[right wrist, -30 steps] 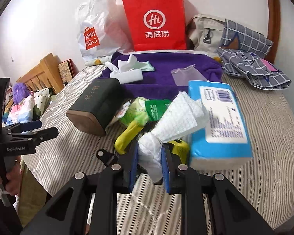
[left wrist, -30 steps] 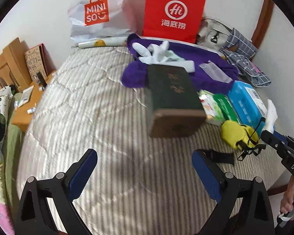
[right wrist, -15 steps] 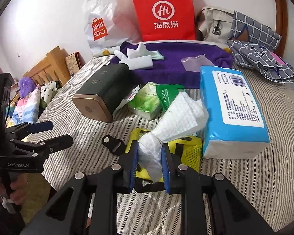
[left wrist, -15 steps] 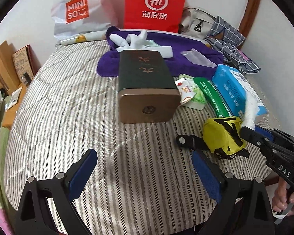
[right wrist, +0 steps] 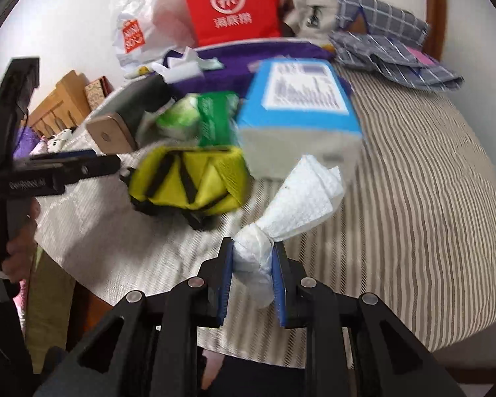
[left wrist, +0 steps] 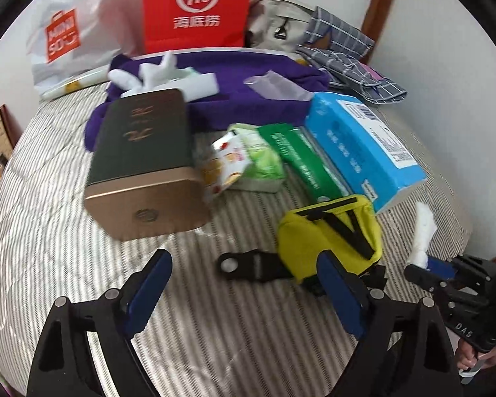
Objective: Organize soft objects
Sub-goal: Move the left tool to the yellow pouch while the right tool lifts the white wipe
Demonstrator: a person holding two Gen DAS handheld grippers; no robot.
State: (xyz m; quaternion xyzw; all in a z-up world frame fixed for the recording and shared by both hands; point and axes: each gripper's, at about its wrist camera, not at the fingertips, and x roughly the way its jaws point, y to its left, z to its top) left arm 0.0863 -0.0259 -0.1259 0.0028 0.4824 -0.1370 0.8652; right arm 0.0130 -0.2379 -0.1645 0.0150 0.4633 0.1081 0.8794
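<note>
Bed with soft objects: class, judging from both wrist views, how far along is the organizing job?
Early stage. Done: nothing looks sorted; the purple towel, green wipes pack and blue tissue pack lie jumbled. In hand: the right gripper pinches a white tissue; the left gripper, jaws just closing with nothing between them, nears the yellow pouch. Left: nearly everything.

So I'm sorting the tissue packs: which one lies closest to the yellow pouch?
The big blue tissue pack: its near end sits right behind the yellow pouch. The green packs lie further back, toward the dark box.
</note>
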